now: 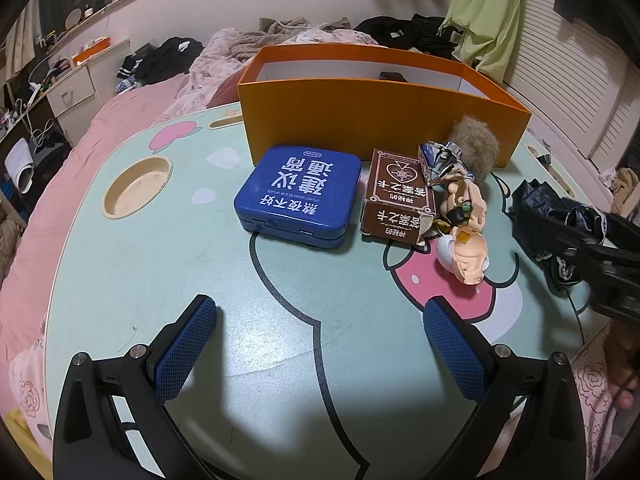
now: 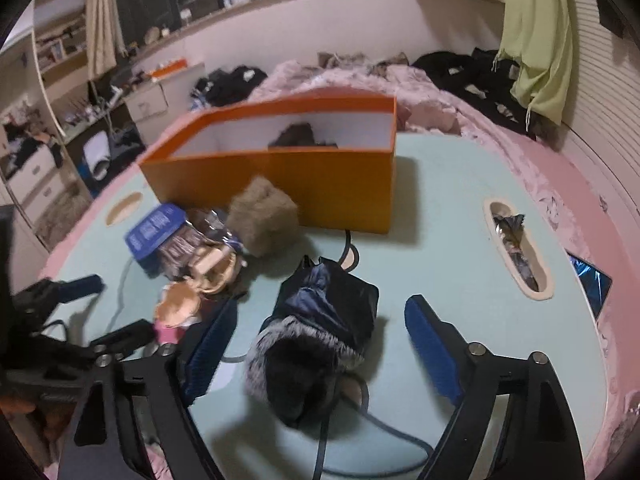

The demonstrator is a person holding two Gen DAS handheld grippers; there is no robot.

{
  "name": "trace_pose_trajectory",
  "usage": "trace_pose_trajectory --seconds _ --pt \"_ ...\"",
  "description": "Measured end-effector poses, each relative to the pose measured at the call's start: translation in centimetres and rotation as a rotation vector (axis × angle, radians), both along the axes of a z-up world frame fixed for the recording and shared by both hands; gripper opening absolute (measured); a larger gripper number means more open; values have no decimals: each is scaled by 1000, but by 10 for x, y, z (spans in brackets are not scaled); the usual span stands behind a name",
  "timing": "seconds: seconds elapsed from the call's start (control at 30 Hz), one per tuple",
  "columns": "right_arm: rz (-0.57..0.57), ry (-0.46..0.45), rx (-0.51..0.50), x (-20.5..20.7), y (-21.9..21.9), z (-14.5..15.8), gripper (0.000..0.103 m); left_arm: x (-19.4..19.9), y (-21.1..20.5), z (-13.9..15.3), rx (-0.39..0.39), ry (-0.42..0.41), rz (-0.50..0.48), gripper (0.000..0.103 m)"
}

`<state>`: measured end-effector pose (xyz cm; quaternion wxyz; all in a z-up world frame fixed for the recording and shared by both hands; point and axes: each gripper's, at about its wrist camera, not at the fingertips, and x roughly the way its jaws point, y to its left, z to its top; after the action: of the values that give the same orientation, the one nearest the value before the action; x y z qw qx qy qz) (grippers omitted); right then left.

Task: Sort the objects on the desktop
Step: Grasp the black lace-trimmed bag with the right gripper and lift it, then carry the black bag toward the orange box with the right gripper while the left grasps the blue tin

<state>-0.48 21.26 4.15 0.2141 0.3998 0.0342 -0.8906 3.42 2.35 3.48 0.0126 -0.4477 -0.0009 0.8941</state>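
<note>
An open orange box (image 1: 380, 120) stands at the back of the mint table (image 1: 140, 272); a dark item (image 2: 298, 136) lies inside it. In front of it sit a blue tin (image 1: 298, 196), a brown card box (image 1: 396, 204), a crumpled foil piece (image 1: 444, 160), a fuzzy brown ball (image 1: 476, 144) and a doll figure (image 1: 466, 256). My left gripper (image 1: 320, 344) hovers open over bare table, nothing between its fingers. A dark fur-trimmed garment (image 2: 320, 340) lies on the table between the fingers of my right gripper (image 2: 322, 304), with a gap on both sides.
The table rests on a pink bed (image 1: 80, 152) with heaped clothes behind. A round cup recess (image 1: 138, 188) is at the table's left, and a slot (image 2: 516, 248) holding wrappers is at its right. A shiny flat object (image 2: 592, 284) lies at the right edge.
</note>
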Motion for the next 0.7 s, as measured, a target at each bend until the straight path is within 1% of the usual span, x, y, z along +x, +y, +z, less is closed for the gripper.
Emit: trace_pose_trajectory --seconds 0.03,0.07,0.13,0.2,0.27,0.33,0.4,0.43,0.5,0.53,0.57,0.6,0.67,0.7 --pt "1 -13 12 -3 -1 -3 48 -1 -1 0 -1 0 2 103" --pt "-2 6 20 -2 -1 -4 38 0 -1 1 -5 1 11 103" --pt "3 13 7 0 1 -4 37 0 -3 3 -8 -5 31 103" --pt "-2 15 -13 3 5 -5 37 2 -7 9 -2 19 42 103" --pt "-5 11 -40 4 10 -5 37 4 -16 21 59 62 28 103" --pt "-3 4 -62 3 13 -6 37 0 -31 35 133 100 50 103" --pt "-2 2 -70 2 14 -6 37 -10 -43 45 163 120 76 102" --pt "-2 3 -69 3 13 -6 37 -18 -46 49 160 127 81 100" --pt "-2 3 -69 3 13 -6 37 -39 -46 53 130 129 56 97" --pt "-2 2 -71 3 13 -6 37 -54 -42 51 95 115 42 95" --pt "-2 2 -73 3 14 -6 37 -62 -40 48 77 103 35 92" --pt "-2 2 -72 3 13 -6 37 -73 -37 43 63 80 27 91" --pt "-2 3 -69 3 13 -6 37 -87 -31 30 39 35 20 85" --pt "-2 2 -70 3 13 -6 37 -90 -30 23 23 9 20 84"
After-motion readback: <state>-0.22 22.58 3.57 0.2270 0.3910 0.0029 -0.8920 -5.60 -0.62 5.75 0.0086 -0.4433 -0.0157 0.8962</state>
